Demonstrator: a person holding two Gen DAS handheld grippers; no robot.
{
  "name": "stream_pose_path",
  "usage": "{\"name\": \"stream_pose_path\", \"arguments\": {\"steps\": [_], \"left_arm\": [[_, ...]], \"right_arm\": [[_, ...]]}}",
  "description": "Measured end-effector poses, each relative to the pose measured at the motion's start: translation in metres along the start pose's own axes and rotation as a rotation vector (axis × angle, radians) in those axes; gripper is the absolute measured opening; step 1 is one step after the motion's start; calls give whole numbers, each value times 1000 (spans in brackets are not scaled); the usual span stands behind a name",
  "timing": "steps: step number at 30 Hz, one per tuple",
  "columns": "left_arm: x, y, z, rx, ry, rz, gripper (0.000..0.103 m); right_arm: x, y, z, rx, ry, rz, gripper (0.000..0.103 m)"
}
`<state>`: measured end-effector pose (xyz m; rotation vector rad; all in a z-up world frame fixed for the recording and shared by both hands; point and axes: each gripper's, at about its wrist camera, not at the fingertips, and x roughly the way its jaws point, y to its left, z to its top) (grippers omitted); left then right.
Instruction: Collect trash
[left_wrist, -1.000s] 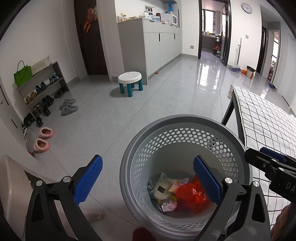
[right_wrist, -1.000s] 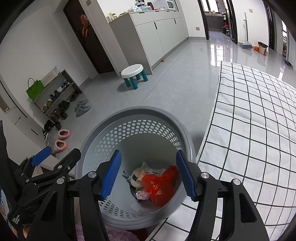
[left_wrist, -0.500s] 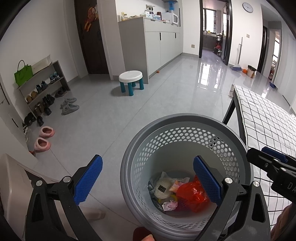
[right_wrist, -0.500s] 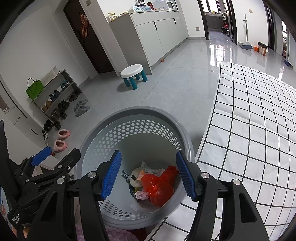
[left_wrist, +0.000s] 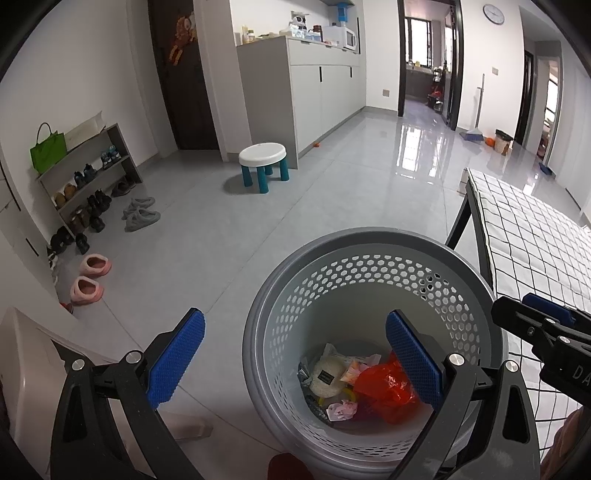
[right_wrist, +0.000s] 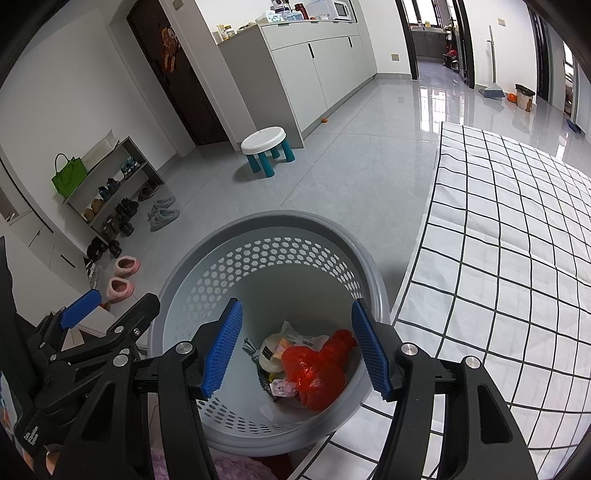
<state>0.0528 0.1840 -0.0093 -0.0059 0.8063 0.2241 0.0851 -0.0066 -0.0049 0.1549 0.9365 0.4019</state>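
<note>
A grey perforated trash basket (left_wrist: 369, 243) stands on the floor beside the table; it also shows in the right wrist view (right_wrist: 273, 221). Inside lie a red plastic bag (left_wrist: 384, 387) (right_wrist: 314, 373), a round white packet (left_wrist: 327, 376) (right_wrist: 271, 354) and crumpled paper scraps (left_wrist: 341, 410). My left gripper (left_wrist: 295, 358) is open and empty above the basket's left rim. My right gripper (right_wrist: 295, 350) is open and empty above the basket's mouth. Each gripper shows at the edge of the other's view.
A table with a white black-checked cloth (right_wrist: 509, 240) stands right of the basket. A white stool with teal legs (left_wrist: 263, 162) stands on the grey tile floor. A shoe rack (left_wrist: 85, 181), loose shoes and pink slippers (left_wrist: 90, 277) line the left wall.
Both grippers stay open over the basket. The left wrist view has tilted up slightly, so the basket sits a little lower in it.
</note>
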Motion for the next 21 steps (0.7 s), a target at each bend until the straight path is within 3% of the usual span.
{"name": "stream_pose_path", "arguments": {"steps": [21], "left_arm": [[-2, 4, 2, -10, -7, 5, 97]], "right_arm": [[0, -1, -2, -1, 0, -2, 59]]}}
